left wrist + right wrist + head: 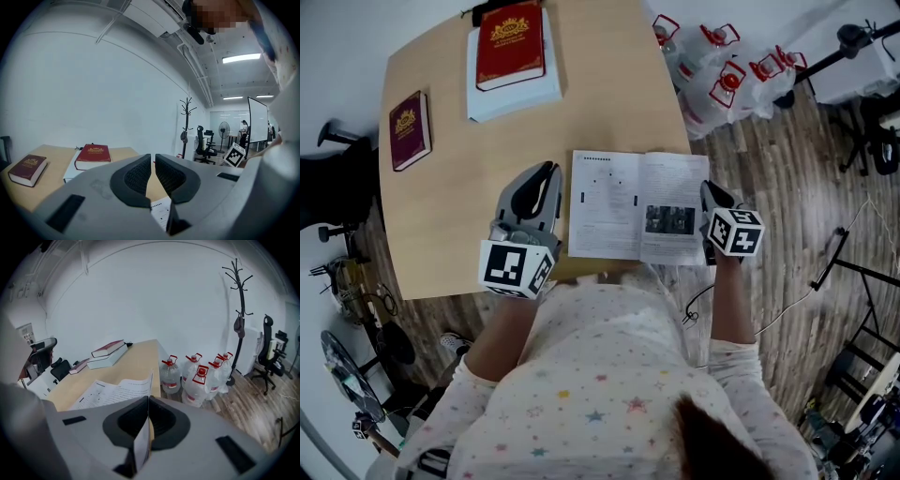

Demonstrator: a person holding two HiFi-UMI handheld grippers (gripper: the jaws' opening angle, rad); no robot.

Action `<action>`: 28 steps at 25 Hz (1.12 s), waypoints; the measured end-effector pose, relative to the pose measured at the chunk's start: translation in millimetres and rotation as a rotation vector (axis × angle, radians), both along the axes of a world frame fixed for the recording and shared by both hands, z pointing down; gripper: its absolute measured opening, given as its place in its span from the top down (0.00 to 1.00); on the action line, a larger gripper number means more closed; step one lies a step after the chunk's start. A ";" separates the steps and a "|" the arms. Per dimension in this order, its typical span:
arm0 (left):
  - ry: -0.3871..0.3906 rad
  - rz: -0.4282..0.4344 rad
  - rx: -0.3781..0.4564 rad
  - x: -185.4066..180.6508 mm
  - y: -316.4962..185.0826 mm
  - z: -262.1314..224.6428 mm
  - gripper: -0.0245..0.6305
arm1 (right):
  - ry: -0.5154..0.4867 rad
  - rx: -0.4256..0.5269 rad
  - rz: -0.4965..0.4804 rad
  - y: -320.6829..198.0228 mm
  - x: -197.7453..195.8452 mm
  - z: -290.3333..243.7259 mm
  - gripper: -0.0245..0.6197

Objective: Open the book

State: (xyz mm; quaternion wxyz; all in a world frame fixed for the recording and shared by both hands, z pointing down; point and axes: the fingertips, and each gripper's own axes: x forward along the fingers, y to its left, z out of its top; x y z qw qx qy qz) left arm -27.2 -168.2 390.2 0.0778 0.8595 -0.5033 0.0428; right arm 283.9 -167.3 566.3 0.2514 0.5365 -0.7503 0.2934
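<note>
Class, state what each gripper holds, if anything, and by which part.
The right gripper pinches the open book by the outer edge of its right-hand page. The left gripper is shut on nothing.

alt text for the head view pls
Seen from above, a person's right hand-held gripper pinches the right edge of an open booklet on a wooden table; the left hand-held gripper sits shut beside it. A red book and a maroon book lie farther back.
</note>
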 end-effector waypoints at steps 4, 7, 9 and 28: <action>-0.009 0.002 -0.003 2.0 -0.7 -0.6 0.91 | 0.009 -0.018 0.001 -0.9 4.2 10.4 0.95; -0.009 0.000 -0.003 2.5 -1.7 -0.5 0.91 | 0.022 -0.033 0.002 -0.3 6.4 18.3 0.95; -0.010 -0.002 -0.006 2.4 -2.3 0.5 0.91 | 0.031 -0.040 0.004 -0.4 8.3 22.9 0.95; -0.018 -0.015 -0.013 -2.0 -8.6 2.0 0.91 | 0.109 -0.100 0.009 0.4 14.9 58.6 0.90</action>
